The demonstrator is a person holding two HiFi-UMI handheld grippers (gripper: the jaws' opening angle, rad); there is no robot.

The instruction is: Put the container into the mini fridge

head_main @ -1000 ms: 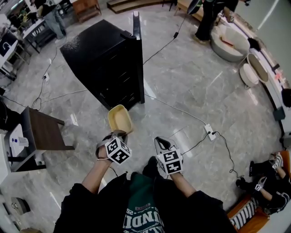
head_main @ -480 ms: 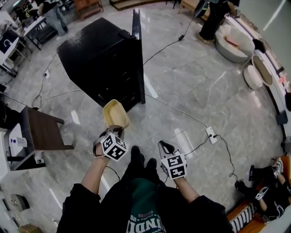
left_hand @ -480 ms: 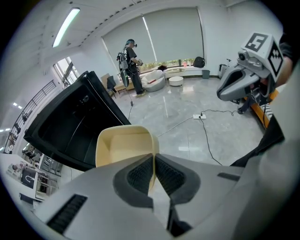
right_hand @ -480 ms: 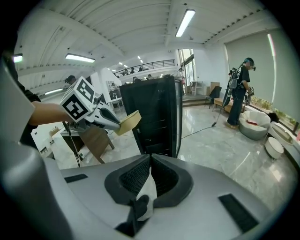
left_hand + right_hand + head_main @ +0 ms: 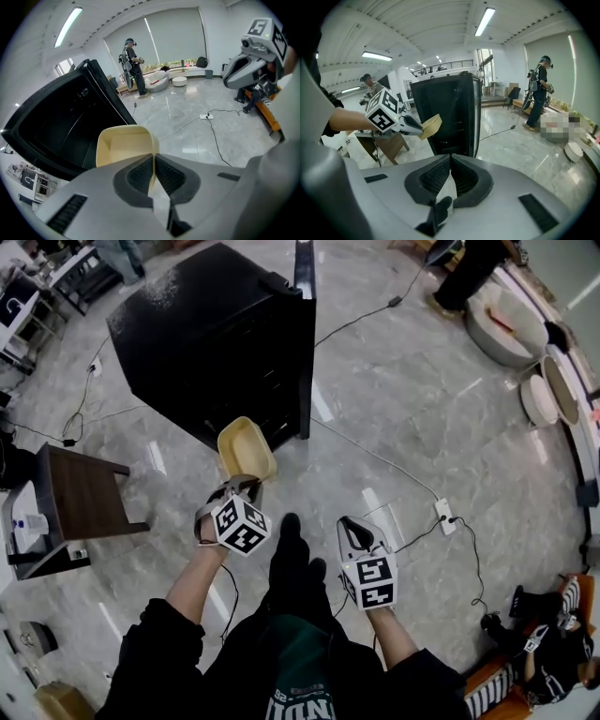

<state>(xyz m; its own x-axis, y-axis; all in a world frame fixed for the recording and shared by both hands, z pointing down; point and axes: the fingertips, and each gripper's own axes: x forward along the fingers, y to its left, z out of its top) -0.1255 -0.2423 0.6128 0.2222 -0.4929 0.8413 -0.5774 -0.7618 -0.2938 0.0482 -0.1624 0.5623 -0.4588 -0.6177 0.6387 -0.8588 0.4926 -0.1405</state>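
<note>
The black mini fridge (image 5: 202, 320) stands on the floor ahead with its door (image 5: 305, 343) swung open; in the left gripper view its dark inside (image 5: 61, 126) faces me. My left gripper (image 5: 236, 491) is shut on the near rim of a cream, open-topped container (image 5: 247, 448), which it holds in the air just short of the fridge front. The left gripper view shows that rim pinched between the pads, the container (image 5: 123, 143) empty. My right gripper (image 5: 349, 529) hangs lower right, shut on nothing, and its view looks at the fridge (image 5: 447, 115) and the container (image 5: 431, 125).
A small dark side table (image 5: 89, 507) stands to the left. A white power strip (image 5: 444, 516) and cables lie on the marble floor to the right. A person (image 5: 539, 89) stands far off by round seats (image 5: 506, 320); another sits at lower right (image 5: 548, 643).
I have come closer to the fridge. The left gripper still holds the container, which is now nearer the open fridge front. The right gripper stays shut and low.
</note>
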